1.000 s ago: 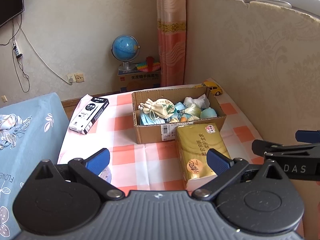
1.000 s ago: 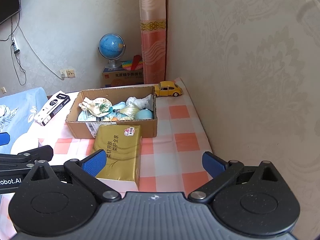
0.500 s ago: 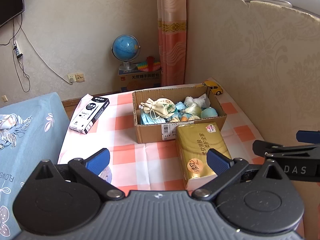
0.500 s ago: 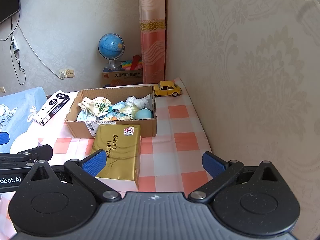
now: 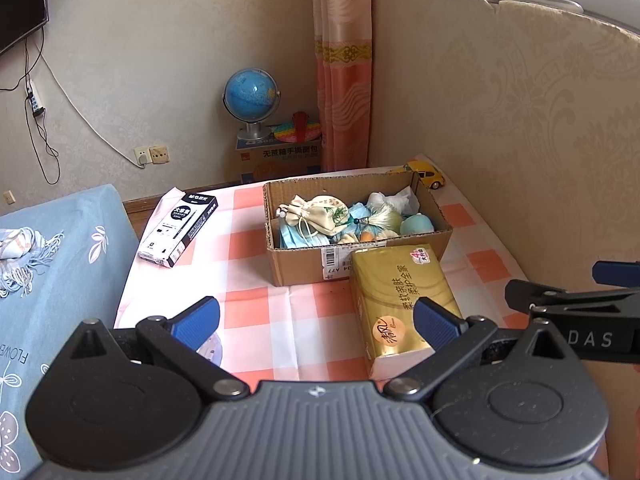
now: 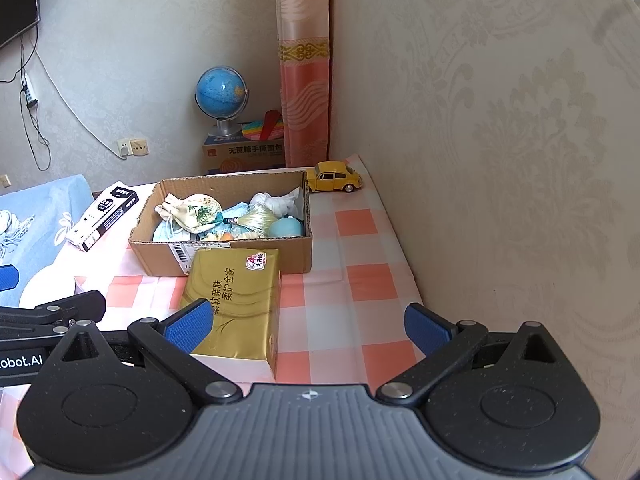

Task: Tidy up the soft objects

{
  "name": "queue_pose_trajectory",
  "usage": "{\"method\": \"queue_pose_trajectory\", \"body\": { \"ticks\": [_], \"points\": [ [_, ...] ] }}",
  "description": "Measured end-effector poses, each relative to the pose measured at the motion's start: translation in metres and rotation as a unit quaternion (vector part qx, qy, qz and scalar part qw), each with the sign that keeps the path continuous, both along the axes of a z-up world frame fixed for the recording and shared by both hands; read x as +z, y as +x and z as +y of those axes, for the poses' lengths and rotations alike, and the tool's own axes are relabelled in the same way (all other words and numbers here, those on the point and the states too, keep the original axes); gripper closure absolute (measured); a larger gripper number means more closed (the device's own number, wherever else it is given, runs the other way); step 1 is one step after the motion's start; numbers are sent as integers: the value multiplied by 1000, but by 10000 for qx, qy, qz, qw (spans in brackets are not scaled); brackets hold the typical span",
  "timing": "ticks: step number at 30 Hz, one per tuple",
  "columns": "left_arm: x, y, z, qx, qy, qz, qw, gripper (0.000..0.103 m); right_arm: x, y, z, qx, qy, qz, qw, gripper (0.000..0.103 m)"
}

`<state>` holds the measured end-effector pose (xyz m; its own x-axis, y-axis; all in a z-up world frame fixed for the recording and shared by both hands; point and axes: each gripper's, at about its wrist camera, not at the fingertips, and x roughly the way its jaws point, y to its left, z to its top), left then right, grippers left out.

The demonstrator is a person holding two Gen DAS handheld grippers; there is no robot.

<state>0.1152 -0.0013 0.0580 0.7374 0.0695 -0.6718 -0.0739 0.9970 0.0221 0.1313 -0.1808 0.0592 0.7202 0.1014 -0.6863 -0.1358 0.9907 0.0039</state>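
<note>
An open cardboard box (image 5: 356,258) (image 6: 224,258) on the checked table holds several soft things: a cream drawstring pouch (image 5: 320,214) (image 6: 192,212), blue face masks, a pale tassel and a light blue ball (image 5: 416,225) (image 6: 285,227). A gold tissue pack (image 5: 400,300) (image 6: 234,304) lies just in front of the box. My left gripper (image 5: 316,320) is open and empty, above the table in front of the box. My right gripper (image 6: 308,326) is open and empty, to the right of the tissue pack.
A black-and-white pen box (image 5: 178,226) (image 6: 102,218) lies left of the cardboard box. A yellow toy car (image 6: 334,176) (image 5: 424,172) stands at the far right corner by the wall. A blue cloth-covered surface (image 5: 48,264) borders the table's left. A globe (image 5: 251,98) stands behind.
</note>
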Motion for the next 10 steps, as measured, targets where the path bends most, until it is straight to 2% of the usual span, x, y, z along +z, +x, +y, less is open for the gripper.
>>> {"method": "queue_pose_trajectory", "body": {
  "ticks": [10],
  "points": [
    [0,0,0,-1,-3,5,10000,0,0,0,-1,-6,5,-7,10000,0]
  ]
}}
